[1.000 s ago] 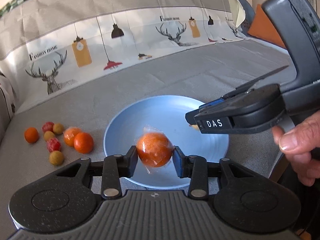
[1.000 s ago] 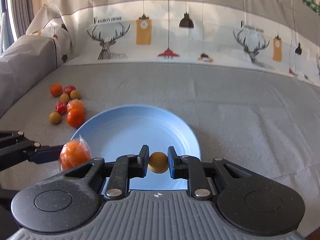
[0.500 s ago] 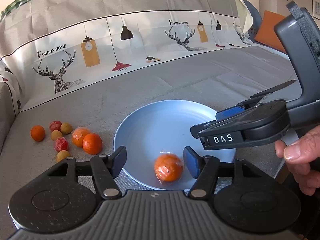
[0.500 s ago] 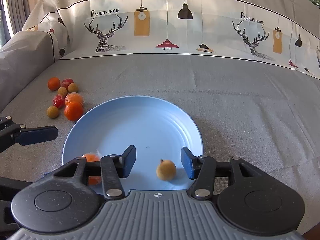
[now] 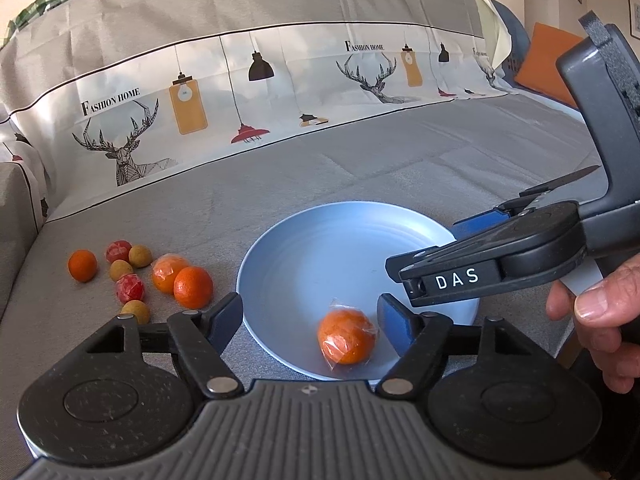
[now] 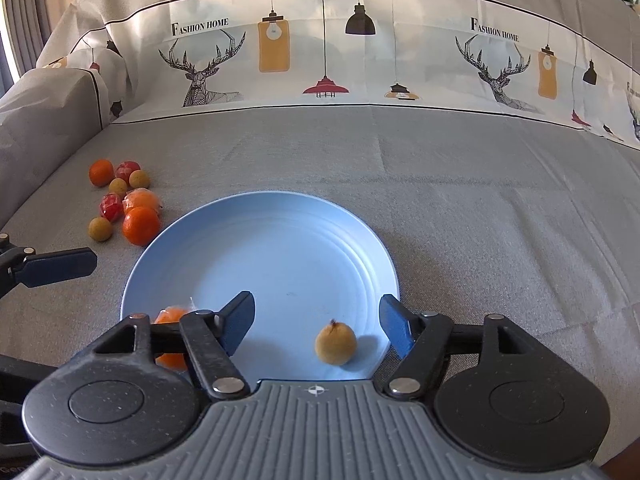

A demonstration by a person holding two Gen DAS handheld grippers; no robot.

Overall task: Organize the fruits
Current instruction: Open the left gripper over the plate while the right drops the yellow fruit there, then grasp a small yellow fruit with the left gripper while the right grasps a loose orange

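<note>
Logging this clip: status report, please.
Left gripper, right gripper: jaws just opened, nothing gripped. Wrapped orange and small yellow-brown fruit on blue plate. Eight fruits on grey cover; nothing blocking.

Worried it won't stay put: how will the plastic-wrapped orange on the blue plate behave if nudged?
The wrapped orange is round, so it would probably roll across the smooth blue plate. Its loose crinkled film looks slippery and may slide under the pads. The plate's raised rim might stop a gentle roll.
</note>
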